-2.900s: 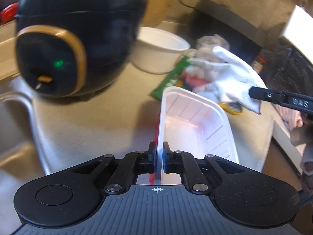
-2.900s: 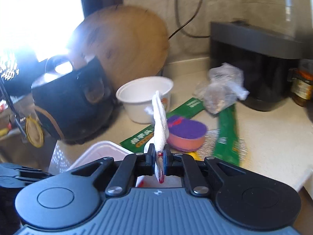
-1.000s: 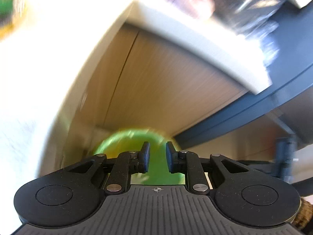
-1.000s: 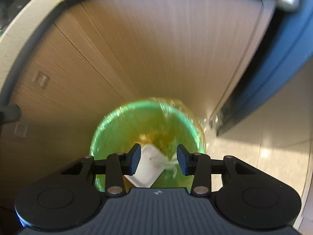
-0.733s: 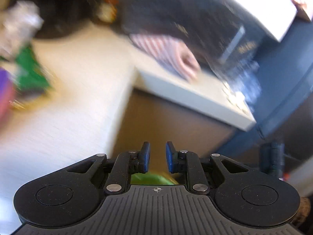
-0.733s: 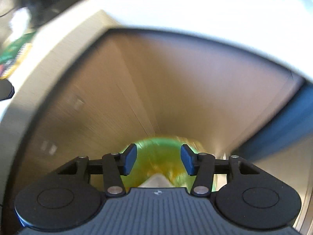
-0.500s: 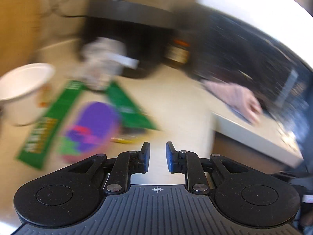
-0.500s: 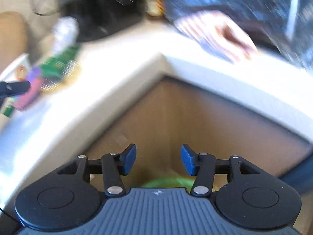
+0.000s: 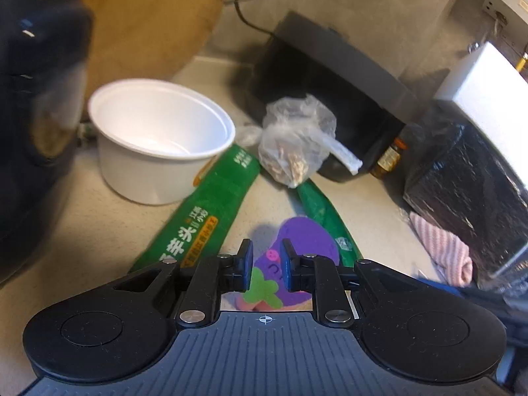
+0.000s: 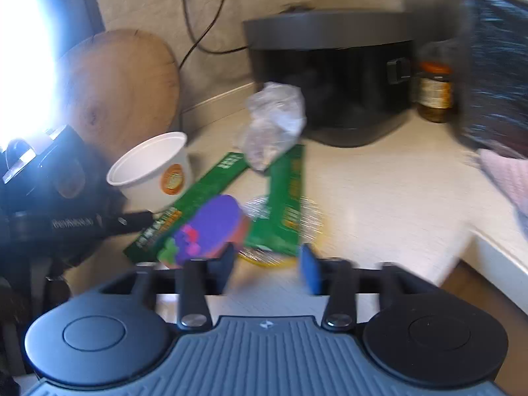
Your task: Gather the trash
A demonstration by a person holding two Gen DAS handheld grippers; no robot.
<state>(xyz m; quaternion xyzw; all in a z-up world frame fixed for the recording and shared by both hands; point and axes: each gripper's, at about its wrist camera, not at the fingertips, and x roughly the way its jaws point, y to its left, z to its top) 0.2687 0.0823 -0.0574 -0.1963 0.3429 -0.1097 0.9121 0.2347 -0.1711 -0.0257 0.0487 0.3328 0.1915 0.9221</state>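
2 green wrappers (image 9: pixel 211 211), Chinese print, white bowl (image 9: pixel 158 138)

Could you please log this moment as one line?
left gripper: jaws apart, empty | right gripper: jaws just closing, nothing between them | uncollected: bowl, green wrappers, purple cup, plastic bag

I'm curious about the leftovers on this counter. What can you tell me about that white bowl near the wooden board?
The white bowl is a round, disposable-looking tub, seemingly thin plastic or foam, with a rolled rim and sides narrowing toward the base. It stands upright and looks empty and clean inside. An orange round label marks its outer wall. It sits on the pale counter, in front of the wooden board and beside a black appliance. A green wrapper lies against its base. Nothing grips it.
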